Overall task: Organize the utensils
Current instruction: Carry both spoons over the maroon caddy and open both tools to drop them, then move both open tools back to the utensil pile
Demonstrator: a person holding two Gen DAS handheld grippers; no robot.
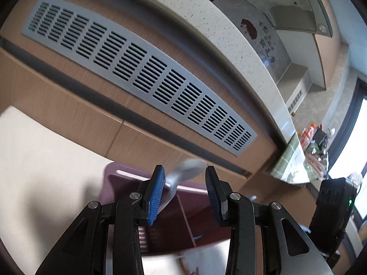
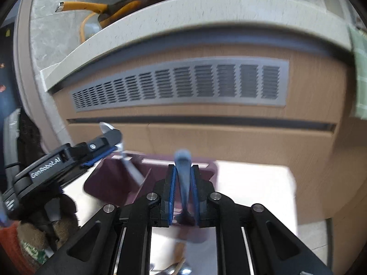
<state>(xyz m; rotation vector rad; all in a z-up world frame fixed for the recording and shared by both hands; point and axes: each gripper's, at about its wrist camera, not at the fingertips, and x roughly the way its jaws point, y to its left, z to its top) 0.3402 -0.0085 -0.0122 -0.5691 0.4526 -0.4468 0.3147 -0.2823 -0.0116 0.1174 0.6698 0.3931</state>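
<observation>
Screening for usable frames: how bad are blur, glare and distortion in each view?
Left wrist: the spoon smears with motion blur, the window blows out white, and the vent grille bows from fisheye. Right wrist: the whole scene is softly blurred, including the blue utensil; glare washes the white surface.

**Blurred utensils, hidden ends**

The metal spoon (image 1: 183,171) is smeared by motion, its handle lost behind the left pad. The blue utensil (image 2: 183,178) is blurred; its lower end is hidden. The tray's (image 1: 128,178) near part sits behind the jaws.
</observation>
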